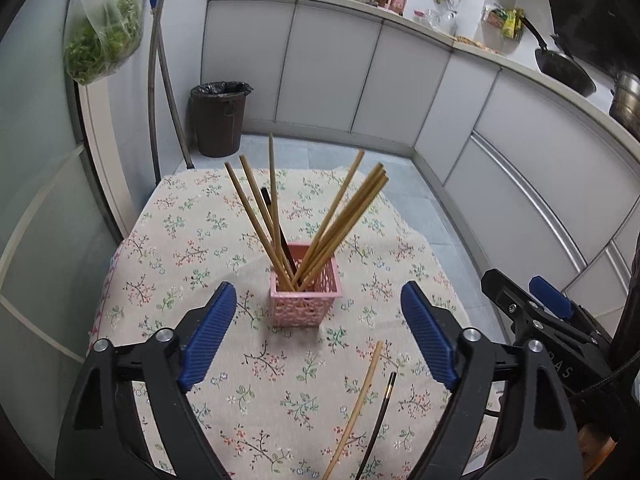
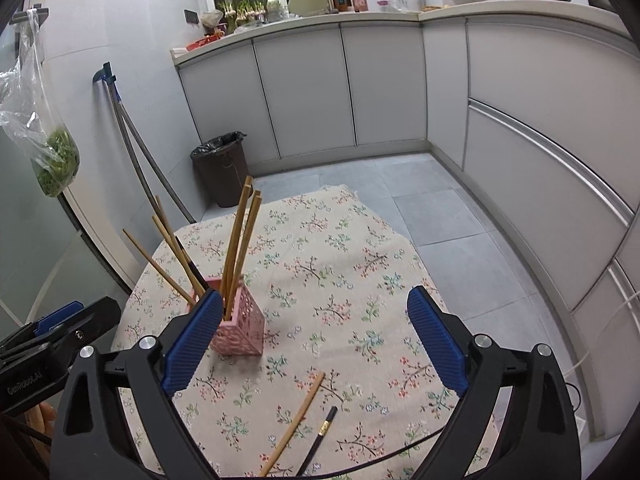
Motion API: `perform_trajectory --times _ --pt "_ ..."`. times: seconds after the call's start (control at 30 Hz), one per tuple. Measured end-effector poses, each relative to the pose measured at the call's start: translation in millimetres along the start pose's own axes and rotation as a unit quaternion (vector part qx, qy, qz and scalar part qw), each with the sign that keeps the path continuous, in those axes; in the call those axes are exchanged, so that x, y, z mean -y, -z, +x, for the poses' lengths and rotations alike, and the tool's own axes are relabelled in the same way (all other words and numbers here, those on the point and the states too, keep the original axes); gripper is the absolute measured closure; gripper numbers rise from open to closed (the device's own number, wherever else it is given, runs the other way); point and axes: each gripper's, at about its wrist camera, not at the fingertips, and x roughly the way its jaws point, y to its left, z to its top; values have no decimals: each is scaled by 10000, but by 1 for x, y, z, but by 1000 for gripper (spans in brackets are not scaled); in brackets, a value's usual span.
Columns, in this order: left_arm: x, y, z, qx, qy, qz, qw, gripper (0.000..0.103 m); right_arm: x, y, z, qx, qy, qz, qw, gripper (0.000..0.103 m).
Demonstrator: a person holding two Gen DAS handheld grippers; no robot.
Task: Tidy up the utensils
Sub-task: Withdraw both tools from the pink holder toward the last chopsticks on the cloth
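Observation:
A pink lattice holder [image 1: 306,298] stands on the floral tablecloth [image 1: 192,248] with several wooden chopsticks [image 1: 344,216] and one dark one upright in it. It also shows in the right wrist view [image 2: 240,330]. A wooden chopstick [image 1: 354,410] and a black chopstick [image 1: 380,416] lie loose on the cloth near me, also seen in the right wrist view as wooden chopstick [image 2: 294,422] and black chopstick [image 2: 320,438]. My left gripper [image 1: 320,332] is open and empty, just in front of the holder. My right gripper [image 2: 316,340] is open and empty above the loose chopsticks.
A dark bin [image 1: 219,118] stands on the tiled floor beyond the table. Grey cabinets [image 2: 384,84] curve along the back and right. A bag of greens [image 1: 105,42] hangs at the left. Mop handles [image 1: 160,92] lean on the wall.

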Motion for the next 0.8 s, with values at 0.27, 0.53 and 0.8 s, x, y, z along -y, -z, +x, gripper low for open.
perform_trajectory --times 0.27,0.53,0.8 --pt "7 14 9 -206 -79 159 9996 11 10 19 -9 -147 76 -32 9999 10" --pt "16 25 23 -455 -106 310 9984 9 31 44 -17 -494 113 111 9987 9" --pt "30 40 54 -887 -166 592 9942 8 53 82 -19 -1159 131 345 9926 9"
